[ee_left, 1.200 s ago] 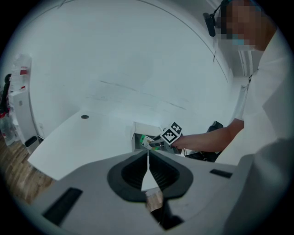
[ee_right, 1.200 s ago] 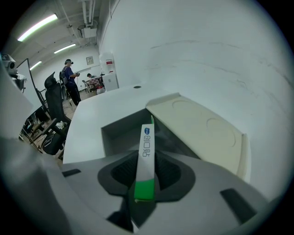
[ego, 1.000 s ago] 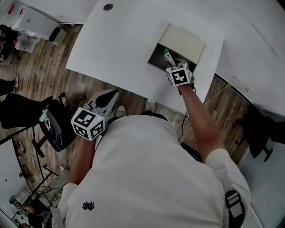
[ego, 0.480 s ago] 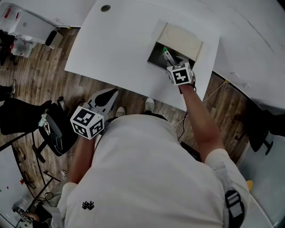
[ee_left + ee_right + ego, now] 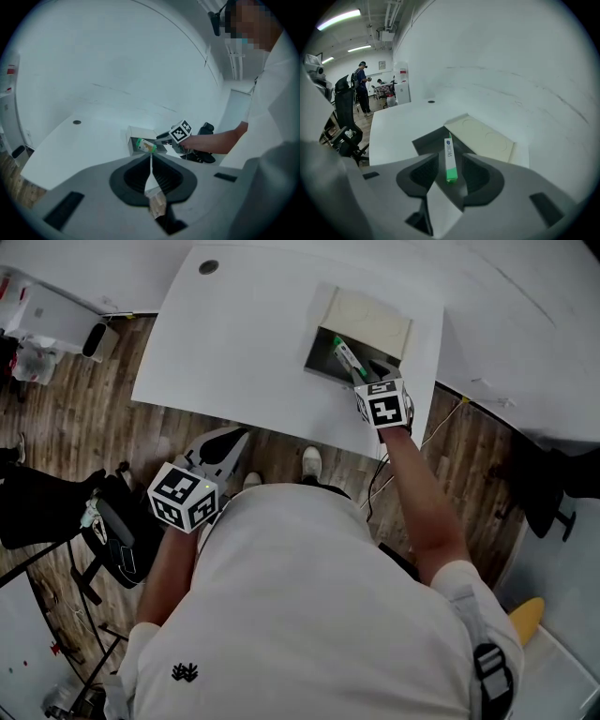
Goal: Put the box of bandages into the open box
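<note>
The bandage box [image 5: 349, 360], slim, white and green, leans tilted inside the open box [image 5: 361, 310], a dark tray with its cream lid flap folded back, on the white table [image 5: 244, 334]. My right gripper [image 5: 367, 381] hovers at the tray's near edge. In the right gripper view the bandage box [image 5: 450, 159] lies between the jaws with a gap on each side; the jaws are closing slightly from wide and the pads do not press it. My left gripper [image 5: 239, 435] hangs shut and empty off the table's near edge, over the floor. The left gripper view shows the bandage box [image 5: 146, 146] from afar.
A black office chair [image 5: 112, 512] stands on the wooden floor at the left. A round grommet hole [image 5: 208, 267] marks the table's far left corner. A cable [image 5: 441, 427] trails off the table's right side. People [image 5: 362, 86] stand far back in the room.
The right gripper has let go of the bandage box and drawn back a little toward me. The box now rests in the tray. The left gripper has stayed put.
</note>
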Motion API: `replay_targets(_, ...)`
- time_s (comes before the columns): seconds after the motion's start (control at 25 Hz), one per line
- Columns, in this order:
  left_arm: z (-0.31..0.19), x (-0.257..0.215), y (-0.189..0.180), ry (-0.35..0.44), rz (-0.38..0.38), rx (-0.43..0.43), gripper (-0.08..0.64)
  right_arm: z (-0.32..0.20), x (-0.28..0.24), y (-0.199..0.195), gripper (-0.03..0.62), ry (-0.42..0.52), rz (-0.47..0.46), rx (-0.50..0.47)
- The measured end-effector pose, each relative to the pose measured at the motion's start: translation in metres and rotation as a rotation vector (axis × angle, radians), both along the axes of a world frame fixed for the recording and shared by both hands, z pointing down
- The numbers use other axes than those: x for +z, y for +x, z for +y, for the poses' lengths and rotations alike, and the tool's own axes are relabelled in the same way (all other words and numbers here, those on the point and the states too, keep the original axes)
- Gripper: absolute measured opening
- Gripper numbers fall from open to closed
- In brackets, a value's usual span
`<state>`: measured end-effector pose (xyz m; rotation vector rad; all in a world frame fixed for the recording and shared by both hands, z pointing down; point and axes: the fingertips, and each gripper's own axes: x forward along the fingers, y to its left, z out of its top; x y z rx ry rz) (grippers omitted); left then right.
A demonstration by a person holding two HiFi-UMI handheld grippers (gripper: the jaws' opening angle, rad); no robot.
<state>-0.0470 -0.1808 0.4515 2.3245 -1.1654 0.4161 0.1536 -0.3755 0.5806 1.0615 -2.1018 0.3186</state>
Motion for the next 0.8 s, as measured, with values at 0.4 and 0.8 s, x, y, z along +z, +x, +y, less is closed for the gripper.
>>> replay_targets(0.4,0.017,-0.003,-0.017,0.042,-0.012,0.088,0.017,0.043,-0.03,0.003,0.095,0.054,-0.023,0.084)
replay_targets(0.8,0.045,-0.007,-0.043,0.07,0.022,0.13,0.017,0.121,-0.045,-0.022,0.018,0.054,-0.07,0.098)
